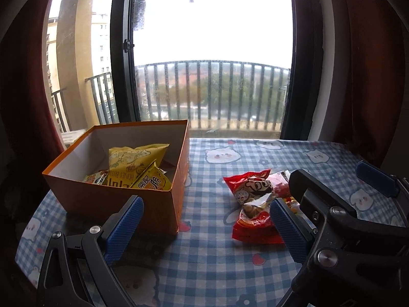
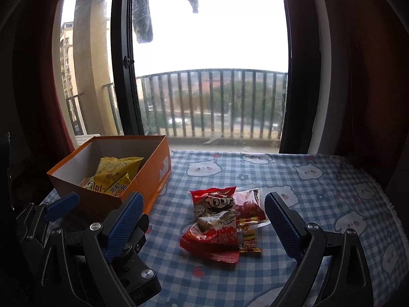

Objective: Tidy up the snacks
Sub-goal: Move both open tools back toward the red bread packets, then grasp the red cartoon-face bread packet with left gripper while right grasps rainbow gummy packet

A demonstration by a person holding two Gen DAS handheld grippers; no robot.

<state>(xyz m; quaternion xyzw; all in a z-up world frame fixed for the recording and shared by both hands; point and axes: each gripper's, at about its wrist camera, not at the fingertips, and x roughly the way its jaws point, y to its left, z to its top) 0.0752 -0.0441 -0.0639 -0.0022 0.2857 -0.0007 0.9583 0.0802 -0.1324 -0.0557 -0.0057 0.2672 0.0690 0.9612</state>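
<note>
An orange cardboard box [image 1: 163, 204] stands at the left of the table and holds several yellow snack bags [image 1: 133, 163]. It also shows in the right wrist view [image 2: 156, 179], with the yellow bags [image 2: 115, 174] inside. A pile of red snack packets [image 1: 255, 204] lies on the cloth to the right of the box; in the right wrist view the pile [image 2: 222, 222] lies straight ahead. My left gripper [image 1: 204, 227] is open and empty, near the box's front corner. My right gripper [image 2: 204, 227] is open and empty, just short of the red pile.
The table carries a blue checked cloth with cat prints [image 2: 319, 179]. A window with a dark frame [image 1: 122, 51] and balcony railing [image 1: 217, 94] stands behind it. Dark red curtains [image 2: 370, 64] hang at both sides.
</note>
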